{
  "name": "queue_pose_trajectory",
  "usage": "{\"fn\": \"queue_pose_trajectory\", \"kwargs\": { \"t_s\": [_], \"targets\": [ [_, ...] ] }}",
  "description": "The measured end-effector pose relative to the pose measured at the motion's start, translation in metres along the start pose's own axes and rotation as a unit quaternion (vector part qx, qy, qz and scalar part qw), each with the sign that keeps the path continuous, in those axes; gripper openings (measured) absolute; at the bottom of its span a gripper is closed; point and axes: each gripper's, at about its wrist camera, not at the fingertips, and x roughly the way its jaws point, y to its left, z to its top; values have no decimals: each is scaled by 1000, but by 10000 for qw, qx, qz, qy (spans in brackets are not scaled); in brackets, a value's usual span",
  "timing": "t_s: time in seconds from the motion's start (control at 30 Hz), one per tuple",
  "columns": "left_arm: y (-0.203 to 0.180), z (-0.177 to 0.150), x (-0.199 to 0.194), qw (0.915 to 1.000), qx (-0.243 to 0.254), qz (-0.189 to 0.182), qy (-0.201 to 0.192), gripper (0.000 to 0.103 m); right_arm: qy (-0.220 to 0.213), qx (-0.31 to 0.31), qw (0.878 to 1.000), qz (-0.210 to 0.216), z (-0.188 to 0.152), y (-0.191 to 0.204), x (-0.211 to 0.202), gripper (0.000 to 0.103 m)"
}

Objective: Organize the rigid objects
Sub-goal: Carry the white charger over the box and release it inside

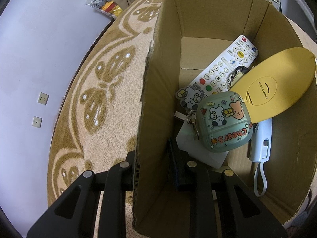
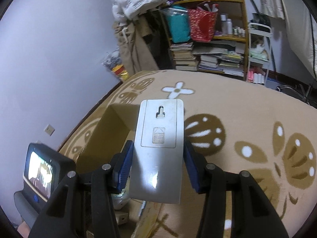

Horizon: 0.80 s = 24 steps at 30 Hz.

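Observation:
My left gripper [image 1: 153, 162] is shut on the near left wall of an open cardboard box [image 1: 158, 79], one finger outside, one inside. The box holds a white TV remote [image 1: 223, 67], a mint cartoon case marked "cheers" [image 1: 225, 123] with a keychain charm [image 1: 190, 97], a yellow oval piece [image 1: 277, 85], a pale blue device with a strap [image 1: 261, 140] and a white card [image 1: 198, 148]. My right gripper [image 2: 156, 156] is shut on a white remote [image 2: 158, 148], back side up, held above the box's edge [image 2: 107, 127].
The box stands on a beige rug with brown butterflies [image 1: 103, 91] beside a lilac wall [image 1: 39, 59]. A toy bag [image 1: 105, 4] lies at the wall. A shelf of books and bags [image 2: 208, 39] stands behind. The left gripper's screen [image 2: 39, 170] shows at lower left.

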Motion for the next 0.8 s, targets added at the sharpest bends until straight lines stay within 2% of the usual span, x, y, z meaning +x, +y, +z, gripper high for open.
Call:
{"fn": "queue_pose_trajectory", "kwargs": {
  "t_s": [0.27, 0.4, 0.63, 0.8],
  "targets": [
    [0, 0, 0, 10000, -5, -3, 1, 22, 210, -278, 9993, 165, -11, 11, 14, 54],
    [0, 0, -1, 10000, -15, -13, 0, 22, 177, -424, 9989, 64, -17, 17, 16, 53],
    [1, 0, -3, 10000, -39, -27, -18, 22, 183, -270, 9994, 151, -14, 11, 14, 52],
    [5, 1, -6, 9999, -118, -86, -56, 22, 99, -200, 9997, 65, -13, 9, 8, 53]
  ]
}}
